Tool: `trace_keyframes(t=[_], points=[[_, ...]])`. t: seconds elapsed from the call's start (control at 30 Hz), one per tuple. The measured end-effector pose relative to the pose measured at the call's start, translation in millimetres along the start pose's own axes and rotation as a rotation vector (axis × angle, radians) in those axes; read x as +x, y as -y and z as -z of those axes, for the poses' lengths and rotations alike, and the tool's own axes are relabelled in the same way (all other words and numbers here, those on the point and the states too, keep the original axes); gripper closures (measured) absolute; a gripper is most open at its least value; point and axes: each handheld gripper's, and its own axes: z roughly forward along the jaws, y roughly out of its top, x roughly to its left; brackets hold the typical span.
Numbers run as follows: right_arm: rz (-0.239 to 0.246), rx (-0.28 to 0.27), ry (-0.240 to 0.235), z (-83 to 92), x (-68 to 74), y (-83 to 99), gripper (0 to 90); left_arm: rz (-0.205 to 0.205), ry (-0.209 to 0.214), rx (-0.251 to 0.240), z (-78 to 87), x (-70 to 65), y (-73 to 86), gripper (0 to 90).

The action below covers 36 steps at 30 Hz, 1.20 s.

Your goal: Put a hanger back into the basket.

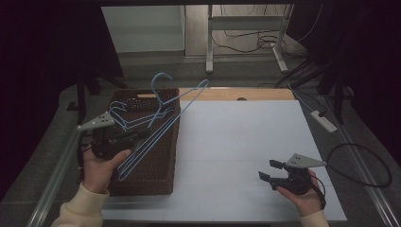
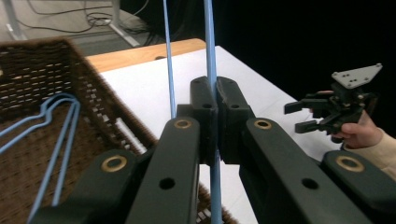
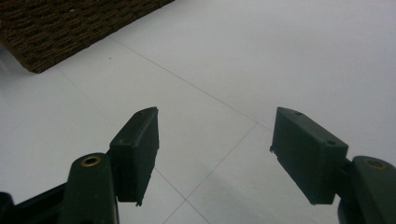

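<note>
high view: our left gripper (image 1: 124,138) lifts a blue hanger (image 1: 163,124) over the wicker basket (image 1: 161,177) at the table's left; we'd raise it straight so it clears the other hangers (image 1: 124,113). left gripper view: jaws pinch its wire. right gripper view: right gripper (image 3: 215,154) spread, empty, near right.

White tabletop (image 1: 236,142) bare from 12 to 3 o'clock. At 9 o'clock, brown woven wicker basket (image 1: 163,156) blocks passage; thin blue wire hanger (image 1: 161,127) slants above its rim toward 1 o'clock.
</note>
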Motion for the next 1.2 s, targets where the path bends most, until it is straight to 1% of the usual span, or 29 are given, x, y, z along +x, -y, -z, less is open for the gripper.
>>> trace_keyframes(t=[0.2, 0.33, 0.43, 0.57, 0.63, 0.73, 0.77, 0.8, 0.97, 1.1, 1.2], points=[[0.002, 0.003, -0.002, -1.7, 0.1, 0.1, 32.7, 0.004, -0.035, -0.004, 12.3, 10.5, 0.2, 86.8], [0.003, 0.009, -0.005, -2.9, 0.7, 0.5, 32.7, -0.003, -0.056, 0.013, 17.2, 19.7, 0.4, 86.8], [-0.001, 0.012, -0.002, -3.5, 0.4, 0.7, 32.7, -0.021, -0.058, 0.022, 17.7, 25.7, 1.9, 86.8], [0.001, 0.021, -0.001, -5.1, 0.7, 0.9, 32.6, -0.030, -0.068, 0.043, 15.5, 35.6, 4.5, 86.8], [0.005, 0.023, -0.001, -5.4, 1.3, 0.9, 32.6, -0.028, -0.070, 0.053, 14.2, 40.1, 5.9, 86.8], [0.006, 0.024, 0.001, -5.6, 1.1, 1.0, 32.7, -0.032, -0.085, 0.072, 13.0, 46.3, 7.3, 86.8], [0.006, 0.024, 0.001, -5.5, 0.9, 1.1, 32.7, -0.036, -0.098, 0.074, 12.6, 48.0, 8.0, 86.8], [0.004, 0.025, 0.000, -5.5, 0.7, 1.1, 32.8, -0.036, -0.111, 0.078, 12.3, 50.4, 8.8, 86.8], [0.014, 0.034, 0.001, -6.4, 1.4, 1.3, 32.7, -0.018, -0.123, 0.076, 15.1, 59.4, 12.1, 86.8], [0.016, 0.037, 0.000, -7.0, 1.7, 1.6, 32.7, -0.004, -0.132, 0.068, 21.8, 66.3, 15.4, 86.8], [0.016, 0.042, 0.000, -7.6, 1.4, 1.9, 32.8, 0.004, -0.147, 0.075, 25.1, 70.8, 19.8, 86.8]])
